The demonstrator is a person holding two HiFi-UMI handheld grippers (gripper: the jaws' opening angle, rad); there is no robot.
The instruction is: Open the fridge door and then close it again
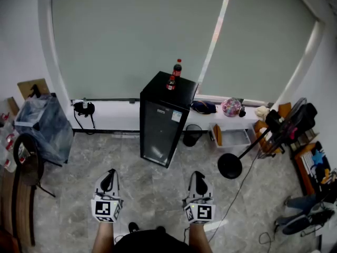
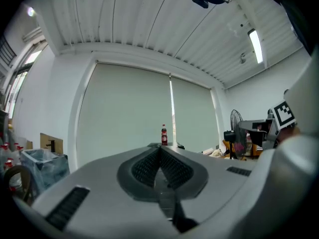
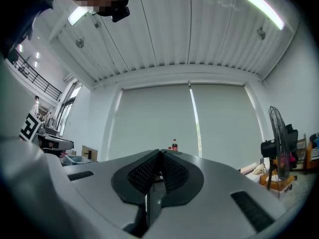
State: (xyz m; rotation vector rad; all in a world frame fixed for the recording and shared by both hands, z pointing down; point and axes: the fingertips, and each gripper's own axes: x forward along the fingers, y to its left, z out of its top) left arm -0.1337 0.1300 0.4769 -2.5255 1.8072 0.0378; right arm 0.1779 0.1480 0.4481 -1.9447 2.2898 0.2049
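Both pairs of jaws are resting pressed together with nothing between them, on the left gripper (image 1: 109, 174) and the right gripper (image 1: 197, 175) alike. I am holding them side by side, low over the floor (image 1: 158, 188), and both are aiming forward. The black fridge (image 1: 160, 123) is standing well ahead of the jaws, roughly between their two lines of aim and far out of reach. Its door (image 1: 157, 135) is looking closed. A bottle (image 1: 177, 67) is standing on its top, showing just above the jaw tips in both gripper views.

I am judging that the task is only starting: the approach is in hand and the door is untouched. Next I am going to need to walk closer, spread one pair of jaws and bring them to the door's free edge. Which side is carrying the handle I cannot tell from here.
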